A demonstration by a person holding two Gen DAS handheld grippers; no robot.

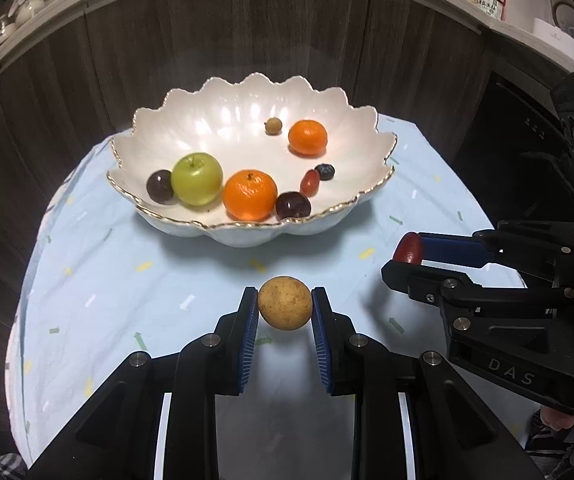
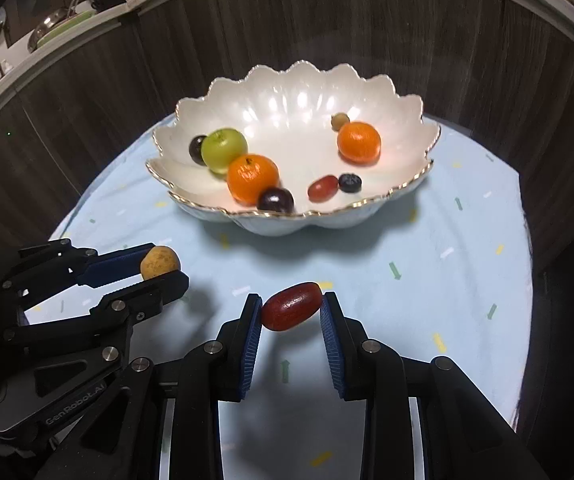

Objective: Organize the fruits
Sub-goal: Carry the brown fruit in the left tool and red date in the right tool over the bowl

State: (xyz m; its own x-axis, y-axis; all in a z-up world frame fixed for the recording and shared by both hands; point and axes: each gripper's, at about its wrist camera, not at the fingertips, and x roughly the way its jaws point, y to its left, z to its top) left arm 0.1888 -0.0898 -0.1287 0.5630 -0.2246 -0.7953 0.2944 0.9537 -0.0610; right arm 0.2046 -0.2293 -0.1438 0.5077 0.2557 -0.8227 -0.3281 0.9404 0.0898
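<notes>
Between the blue pads of the left hand-held gripper sits a round tan fruit, clamped from both sides and lifted above the light blue cloth that covers the counter. Just to its right, the right hand-held gripper grasps a dark red oblong fruit by its two ends, tilted slightly, also off the cloth. Both grippers hang near the front of the counter, side by side and apart from each other.

Beyond them, well apart, stands a white scalloped bowl with a gold rim. Inside it, on the left, a green apple touches a dark grape. Toward the front lies an orange with another dark grape just beside it. To the right of those rest a small red grape and a blueberry, close together. Farther back sit a second orange and a small tan fruit near it.

Behind the counter runs a dark wood-panelled wall.
</notes>
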